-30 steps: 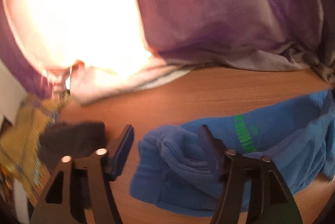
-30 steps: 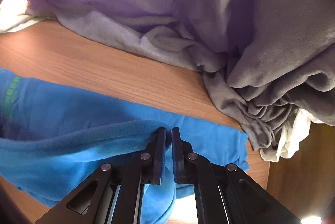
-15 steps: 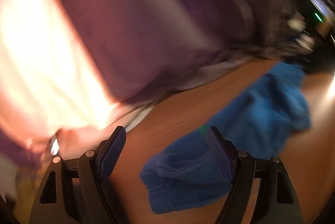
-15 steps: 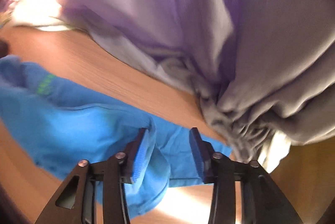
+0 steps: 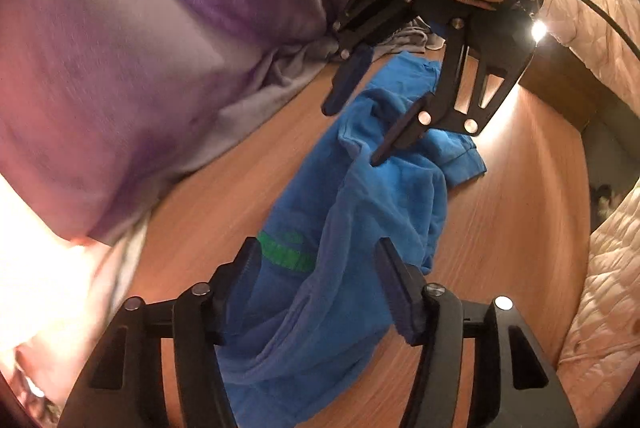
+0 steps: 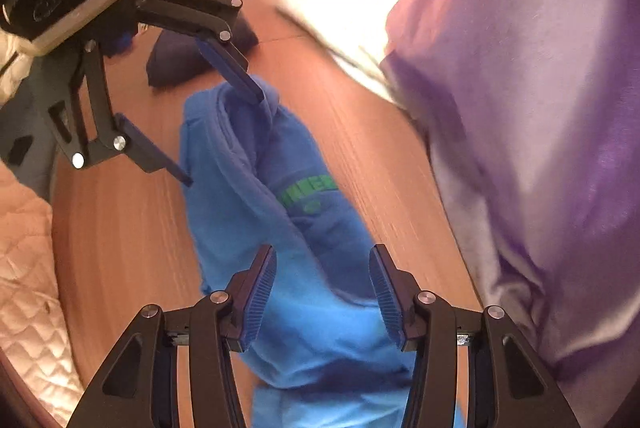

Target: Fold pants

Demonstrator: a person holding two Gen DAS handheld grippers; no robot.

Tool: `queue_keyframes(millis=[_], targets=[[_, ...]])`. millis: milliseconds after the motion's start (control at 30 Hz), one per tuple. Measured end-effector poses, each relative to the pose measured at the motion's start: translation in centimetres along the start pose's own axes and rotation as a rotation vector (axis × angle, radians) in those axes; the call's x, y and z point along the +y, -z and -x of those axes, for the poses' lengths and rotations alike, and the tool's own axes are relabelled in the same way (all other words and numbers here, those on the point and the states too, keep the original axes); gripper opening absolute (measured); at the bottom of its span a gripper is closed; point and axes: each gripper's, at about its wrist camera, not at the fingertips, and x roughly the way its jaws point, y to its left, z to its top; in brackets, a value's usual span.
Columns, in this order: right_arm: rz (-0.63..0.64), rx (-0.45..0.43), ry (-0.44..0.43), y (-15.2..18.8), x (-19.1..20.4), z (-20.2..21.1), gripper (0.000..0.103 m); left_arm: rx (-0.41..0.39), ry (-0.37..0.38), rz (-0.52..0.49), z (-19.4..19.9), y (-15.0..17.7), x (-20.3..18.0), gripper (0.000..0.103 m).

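left fingers: apart, the left gripper (image 5: 320,280) straddles one end of the blue pants (image 5: 360,220); cloth sits between the pads, nothing pinched.
right fingers: apart too, the right gripper (image 6: 322,288) sits over the opposite end of the pants (image 6: 256,196), not clamped.
cross-check: each wrist view shows the other tool. Right gripper (image 5: 348,132) has its tips down at the far bunch of cloth; left gripper (image 6: 224,136) has its upper finger against a raised fold. Contact vs. just above: can't tell.
pants: long rumpled strip on the wooden table (image 5: 520,196), grippers facing each other from either end. Green print (image 6: 308,188) roughly mid-length. Cloth bunched and partly doubled over, edges uneven.
surroundings: purple sheet (image 5: 160,28) draped along one long side of the pants, near but apart. Dark folded item (image 6: 180,56) on the table past the left-gripper end. Quilted cream sleeve (image 5: 600,288) at the frame edge.
step: my read is between grasps, both tools free and lining up for a fresh hold. Fold is rough, not finished.
next move needs: close each gripper on an end edge, taking all layers, then pull taut to flatten before bringing one end over the other. Grabbing only the top layer would leave the strip twisted.
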Motion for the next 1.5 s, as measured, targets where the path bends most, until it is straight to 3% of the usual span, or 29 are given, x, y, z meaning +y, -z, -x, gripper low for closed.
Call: queue_keyframes(millis=[267,433,500,567,633,700,1100,1367,1500], targets=[[0.028,0.093,-0.222,0.3,-1.6,-4.5,0.046,0.086,0.16,0.006,-2.9,0.5,1.1,0.044],[-0.005,0.11,-0.318,0.6,-1.9,-6.7,0.044,0.138,0.197,0.019,-4.9,0.9,1.2,0.043],[-0.017,0.131,-0.329,1.0,-1.9,-7.5,0.039,0.171,0.204,0.037,-5.6,1.3,1.4,0.043],[-0.034,0.162,-0.339,1.5,-1.6,-8.3,0.025,0.192,0.21,0.056,-6.1,1.8,1.5,0.038],[-0.039,0.174,-0.325,1.9,-1.3,-8.5,0.012,0.205,0.198,0.065,-6.2,2.1,1.4,0.022],[-0.047,0.169,-0.306,2.3,-1.1,-8.1,0.012,0.198,0.184,0.077,-5.8,2.1,1.3,0.017],[-0.155,0.112,-0.148,1.6,-3.6,-4.0,0.009,0.167,0.04,0.125,-5.5,-0.1,3.7,0.017],[-0.241,0.218,-0.084,1.1,-6.2,-8.9,0.009,0.244,0.023,0.206,-9.4,0.7,6.6,0.018],[-0.295,0.235,-0.08,1.4,-7.0,-10.7,0.009,0.258,0.011,0.233,-10.2,1.6,7.4,0.024]])
